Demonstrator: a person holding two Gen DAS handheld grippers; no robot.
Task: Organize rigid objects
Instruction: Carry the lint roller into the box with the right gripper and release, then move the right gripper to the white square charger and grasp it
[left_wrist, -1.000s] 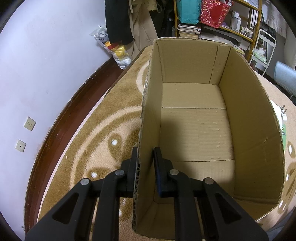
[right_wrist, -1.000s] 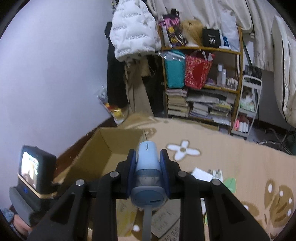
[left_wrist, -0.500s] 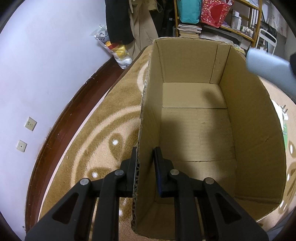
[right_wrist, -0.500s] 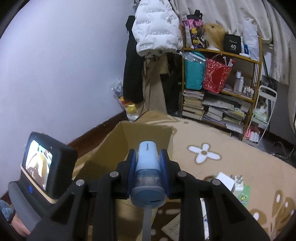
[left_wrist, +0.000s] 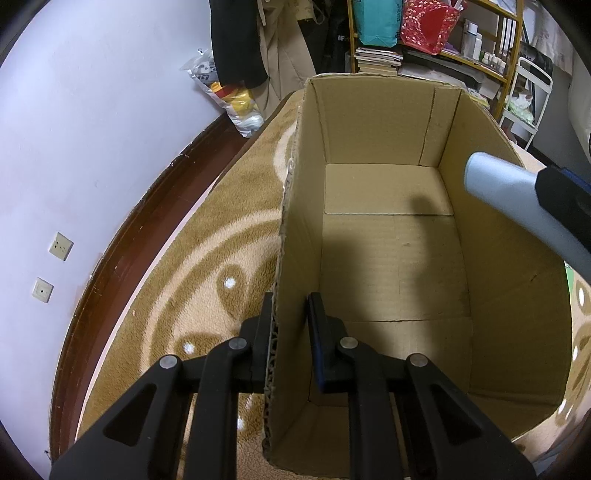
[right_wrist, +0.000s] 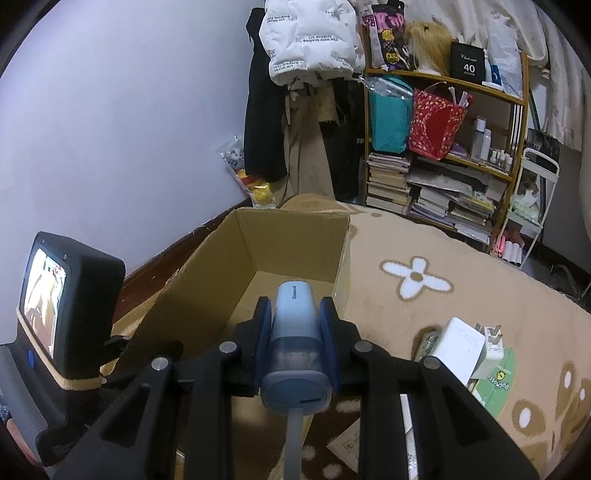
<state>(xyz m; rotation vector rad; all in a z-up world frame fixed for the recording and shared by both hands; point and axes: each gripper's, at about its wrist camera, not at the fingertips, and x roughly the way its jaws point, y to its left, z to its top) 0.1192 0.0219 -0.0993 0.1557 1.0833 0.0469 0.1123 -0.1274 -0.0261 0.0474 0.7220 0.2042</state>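
Right wrist view has the right gripper (right_wrist: 295, 328) clenched on a pale blue cylindrical plastic gadget (right_wrist: 294, 332) mid-frame above the open brown cardboard box (left_wrist: 388, 258), whose left wall the left gripper (left_wrist: 290, 325) pinches, so letting go off-centre could clip the right wall.

The left gripper (left_wrist: 289, 325) is matte black plastic with triangular cut-outs in its arms, silver round screws at the joints and flat fingers. The right gripper (right_wrist: 295, 332) is built alike, with blue pads (right_wrist: 327, 343) lining its fingers.
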